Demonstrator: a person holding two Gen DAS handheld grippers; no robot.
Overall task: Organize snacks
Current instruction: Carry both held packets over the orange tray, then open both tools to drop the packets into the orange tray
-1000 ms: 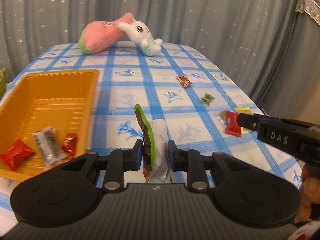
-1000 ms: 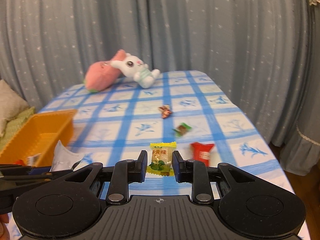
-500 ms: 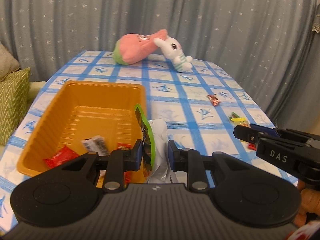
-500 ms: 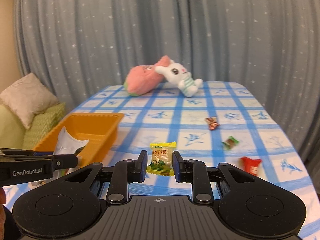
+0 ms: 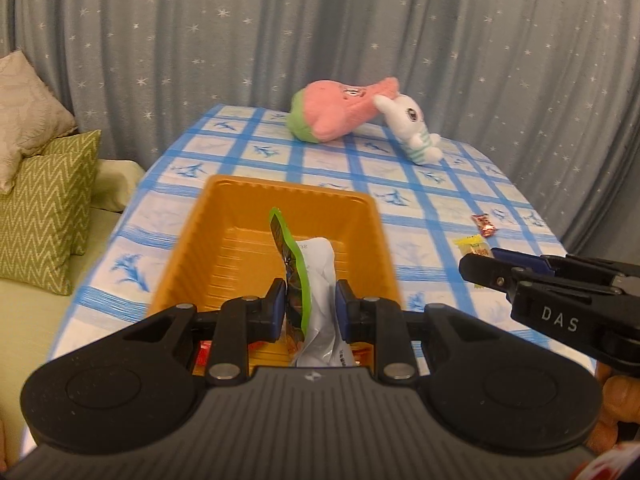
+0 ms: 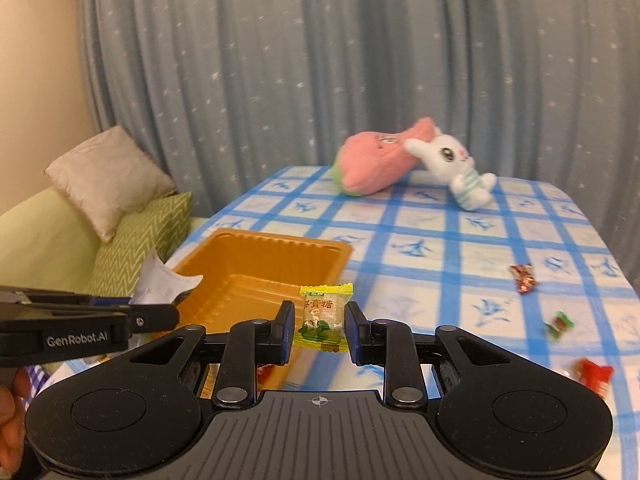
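Hovering over the near end of the orange tray [image 5: 224,240], the left gripper [image 5: 310,306] has its jaws pinched nearly closed on a crumpled silver snack pouch [image 5: 320,280] with a green edge, which stands upright between the pads. The tray sits on the blue-checked desk [image 5: 420,208], with a few red wrappers just visible at its near end behind the gripper. The right gripper [image 6: 320,328] has its jaws narrowed onto a small yellow candy packet [image 6: 323,316], gripped by both sides and held above the desk just beside the tray's near right corner. Loose on the desk to the right lie a brown-red candy [image 6: 523,278], a green candy [image 6: 560,323] and a red packet [image 6: 596,376], well apart from the tray. At the far end, a pink plush [image 6: 372,164] touches a white rabbit toy [image 6: 456,172].
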